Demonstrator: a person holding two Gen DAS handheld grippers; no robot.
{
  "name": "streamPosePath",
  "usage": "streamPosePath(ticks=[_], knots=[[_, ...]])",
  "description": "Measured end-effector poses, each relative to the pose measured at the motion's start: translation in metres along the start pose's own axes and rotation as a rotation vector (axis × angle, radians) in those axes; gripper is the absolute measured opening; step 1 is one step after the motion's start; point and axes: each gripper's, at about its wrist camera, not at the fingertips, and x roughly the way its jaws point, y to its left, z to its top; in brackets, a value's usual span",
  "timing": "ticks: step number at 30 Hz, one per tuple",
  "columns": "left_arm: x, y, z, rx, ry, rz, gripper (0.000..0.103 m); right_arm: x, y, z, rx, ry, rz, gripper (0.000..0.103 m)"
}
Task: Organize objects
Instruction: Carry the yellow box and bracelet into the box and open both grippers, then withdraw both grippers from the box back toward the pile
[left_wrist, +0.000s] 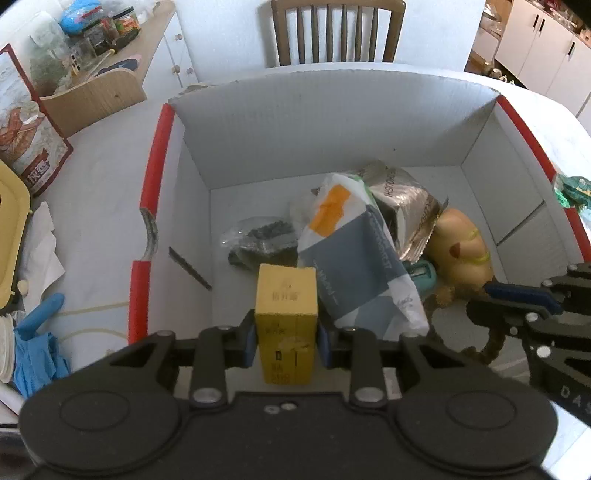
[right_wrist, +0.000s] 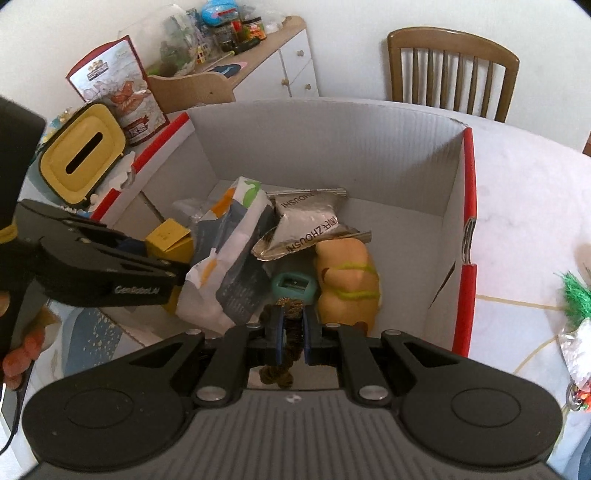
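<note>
Left wrist view: my left gripper (left_wrist: 286, 338) has its jaws closed on a small yellow box (left_wrist: 287, 306), held upright over the near edge of the white cardboard box (left_wrist: 295, 122) with red-taped rims. Inside the cardboard box lie a grey-and-orange pouch (left_wrist: 354, 254), a silver foil packet (left_wrist: 402, 206), a tan plush toy (left_wrist: 458, 247), a teal sharpener (left_wrist: 421, 275) and a clear bag of dark bits (left_wrist: 262, 240). Right wrist view: my right gripper (right_wrist: 291, 332) has its jaws closed on a brown fuzzy cord (right_wrist: 286, 354), above the cardboard box's near right part, just in front of the sharpener and beside the plush toy. A yellow lidded bin (right_wrist: 83, 155) stands on the table (right_wrist: 517, 206) outside the left wall.
</note>
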Motion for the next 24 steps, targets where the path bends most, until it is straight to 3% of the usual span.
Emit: streamPosePath(ticks=[13, 15, 16, 24], knots=[[-0.016, -0.003, -0.001, -0.009, -0.048, -0.015, 0.047, -0.022, 0.006, -0.007, -0.027, -0.036, 0.011, 0.014], [-0.023, -0.004, -0.003, -0.01, -0.066, -0.009, 0.06, -0.028, 0.007, -0.007, -0.027, -0.048, 0.015, 0.014], [-0.027, -0.005, -0.004, -0.013, -0.082, -0.005, 0.062, -0.031, 0.007, -0.007, -0.024, -0.055, 0.018, 0.015], [-0.054, -0.014, -0.017, -0.027, -0.162, -0.018, 0.063, -0.056, 0.0, -0.012, 0.018, -0.11, 0.041, 0.015]])
